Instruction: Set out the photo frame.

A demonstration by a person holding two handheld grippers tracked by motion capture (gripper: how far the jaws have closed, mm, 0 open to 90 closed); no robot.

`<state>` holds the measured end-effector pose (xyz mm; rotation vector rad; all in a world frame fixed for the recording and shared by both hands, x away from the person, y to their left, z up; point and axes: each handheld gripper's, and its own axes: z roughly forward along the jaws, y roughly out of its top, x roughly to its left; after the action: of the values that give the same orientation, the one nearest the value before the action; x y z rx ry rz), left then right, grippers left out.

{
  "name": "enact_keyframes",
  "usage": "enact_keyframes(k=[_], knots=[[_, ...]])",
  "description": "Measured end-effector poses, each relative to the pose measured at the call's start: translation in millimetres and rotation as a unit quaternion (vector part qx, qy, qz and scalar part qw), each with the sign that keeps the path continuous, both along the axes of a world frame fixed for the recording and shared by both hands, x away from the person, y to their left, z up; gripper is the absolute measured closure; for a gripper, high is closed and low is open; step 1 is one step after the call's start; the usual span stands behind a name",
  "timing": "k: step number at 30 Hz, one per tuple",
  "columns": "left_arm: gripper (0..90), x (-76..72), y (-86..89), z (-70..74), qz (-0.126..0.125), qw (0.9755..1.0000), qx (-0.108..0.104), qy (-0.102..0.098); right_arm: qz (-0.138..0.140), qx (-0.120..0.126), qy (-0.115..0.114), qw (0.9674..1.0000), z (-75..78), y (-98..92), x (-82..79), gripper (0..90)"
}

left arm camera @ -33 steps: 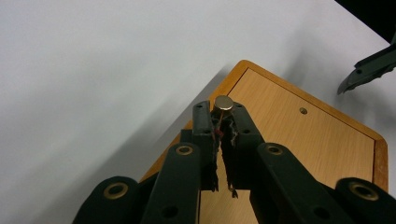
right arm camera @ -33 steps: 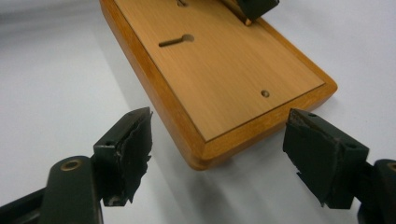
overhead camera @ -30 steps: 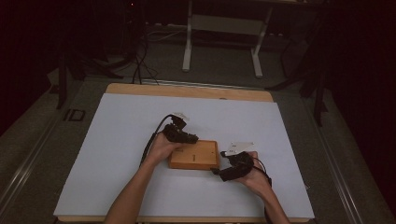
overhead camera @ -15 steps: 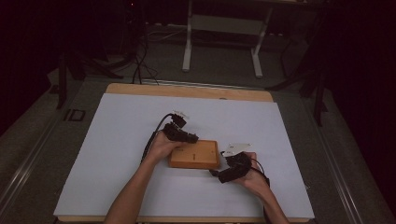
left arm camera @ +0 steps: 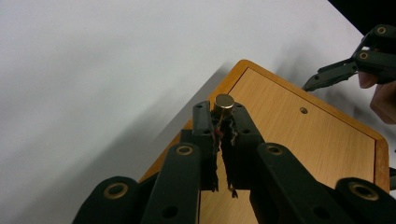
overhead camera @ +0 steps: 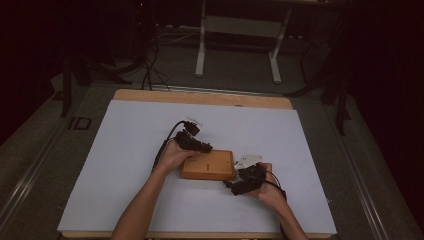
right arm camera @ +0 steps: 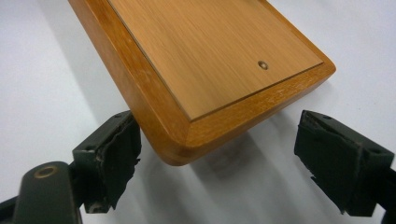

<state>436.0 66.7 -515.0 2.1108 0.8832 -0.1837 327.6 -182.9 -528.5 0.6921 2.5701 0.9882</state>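
Two handheld grippers work at a wooden box on the white table.

In the high view we see the wooden box lying flat near the middle of the white table; the left gripper sits over the box's 10 o'clock corner, and the right gripper sits at its 4 o'clock corner, just beside the wood. In the left gripper view we find the left gripper with its jaws pressed together on a small metal pin, held upright above the wooden box; the other gripper's tips appear at 2 o'clock. In the right gripper view we see the right gripper spread wide, its jaws flanking a rounded corner of the wooden box at 12 o'clock, holding nothing; whether the left pad touches the wood we cannot tell.
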Motion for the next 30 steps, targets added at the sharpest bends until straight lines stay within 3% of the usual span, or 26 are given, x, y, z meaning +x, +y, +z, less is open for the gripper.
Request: enact_keyframes(k=[3,14,15,17,23,30], knots=[[84.5,0.8,-0.2,0.1,0.000,1.0000,-0.001,0.005,-0.002,-0.009,-0.005,0.9999,-2.0,1.2,0.1,14.5],[84.6,2.0,-0.8,1.1,0.000,0.9999,0.004,0.010,-0.005,-0.018,-0.055,0.9983,-4.6,7.5,-1.4,19.3],[84.6,2.8,-0.9,1.2,0.000,0.9999,0.005,0.012,-0.006,-0.026,-0.075,0.9968,-4.7,10.2,-2.5,19.6],[84.6,3.1,-0.9,1.5,-0.001,0.9999,0.007,0.011,-0.003,-0.028,-0.088,0.9957,-4.6,12.0,-3.4,21.1],[84.7,1.9,-2.2,2.4,-0.003,0.9999,0.014,-0.003,-0.003,-0.033,-0.112,0.9931,-5.2,12.8,-3.7,23.6],[84.9,2.2,-1.1,2.4,0.001,0.9999,0.013,-0.007,-0.019,-0.017,-0.142,0.9896,1.6,11.0,-5.5,35.6]])
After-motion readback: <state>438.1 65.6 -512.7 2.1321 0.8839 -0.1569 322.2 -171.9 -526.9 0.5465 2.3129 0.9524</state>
